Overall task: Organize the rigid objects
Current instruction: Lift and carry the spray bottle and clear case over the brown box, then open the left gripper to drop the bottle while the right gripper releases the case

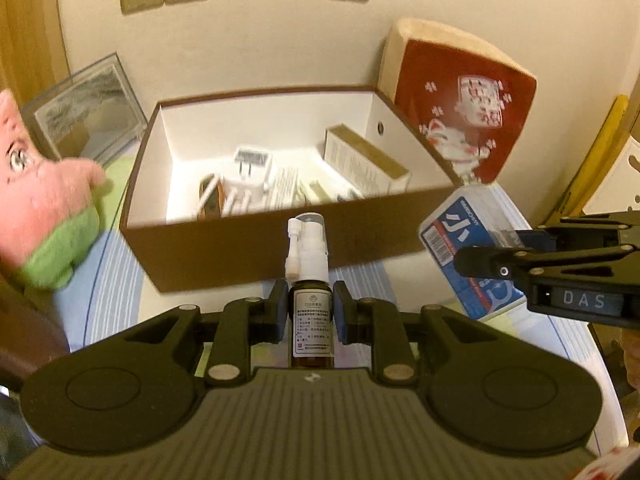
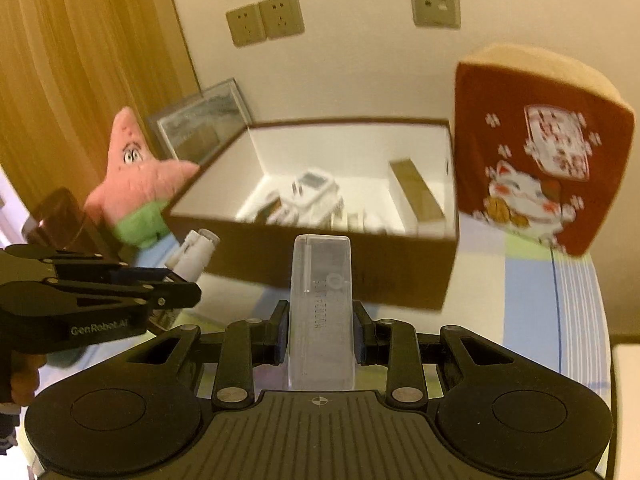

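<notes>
My left gripper point(image 1: 311, 312) is shut on a small brown spray bottle point(image 1: 310, 292) with a white nozzle, held upright in front of the brown cardboard box point(image 1: 248, 252). My right gripper point(image 2: 321, 334) is shut on a clear plastic case point(image 2: 322, 312) with a blue label; it shows at the right of the left wrist view point(image 1: 464, 240). The box point(image 2: 320, 264) is white inside and holds a white charger point(image 1: 248, 168), a gold-and-white carton point(image 1: 364, 160) and other small items. The left gripper and bottle also show in the right wrist view point(image 2: 192, 256).
A pink star plush point(image 2: 140, 184) stands left of the box. A red lucky-cat cushion point(image 2: 536, 156) stands to its right. A framed picture point(image 1: 84, 108) leans on the wall behind. Wall sockets point(image 2: 264, 20) are above. The surface is a striped cloth point(image 2: 552, 312).
</notes>
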Demonstrator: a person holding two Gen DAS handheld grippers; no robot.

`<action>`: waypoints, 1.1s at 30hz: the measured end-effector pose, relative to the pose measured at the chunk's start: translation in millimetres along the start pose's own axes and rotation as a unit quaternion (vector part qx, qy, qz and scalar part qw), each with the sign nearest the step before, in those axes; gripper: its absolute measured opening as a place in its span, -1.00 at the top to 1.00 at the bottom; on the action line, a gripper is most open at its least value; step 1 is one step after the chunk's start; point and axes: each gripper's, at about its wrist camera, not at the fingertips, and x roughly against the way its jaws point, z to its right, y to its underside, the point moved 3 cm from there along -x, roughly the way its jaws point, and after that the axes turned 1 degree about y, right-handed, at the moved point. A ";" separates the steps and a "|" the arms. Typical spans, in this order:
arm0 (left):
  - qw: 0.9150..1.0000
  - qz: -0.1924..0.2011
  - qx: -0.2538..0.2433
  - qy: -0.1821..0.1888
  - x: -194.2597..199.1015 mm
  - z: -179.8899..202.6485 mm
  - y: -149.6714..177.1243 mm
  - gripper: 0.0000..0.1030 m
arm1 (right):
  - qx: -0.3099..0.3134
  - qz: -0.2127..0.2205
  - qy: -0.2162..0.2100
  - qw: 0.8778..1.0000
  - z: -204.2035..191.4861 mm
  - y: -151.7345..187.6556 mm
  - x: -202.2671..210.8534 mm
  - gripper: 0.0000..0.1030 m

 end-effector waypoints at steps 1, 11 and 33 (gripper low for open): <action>1.000 0.004 -0.003 0.000 -1.8 -1.1 -5.9 0.63 | 0.002 0.003 -0.001 1.000 0.5 -7.1 -2.6 0.46; 1.000 0.017 -0.014 0.007 -35.4 0.0 -76.3 0.63 | 0.025 0.025 0.009 0.999 12.7 -71.1 -37.9 0.47; 0.998 -0.058 -0.027 0.010 -179.9 -28.8 -148.1 0.63 | 0.026 -0.033 0.051 0.998 65.6 -123.8 -166.6 0.47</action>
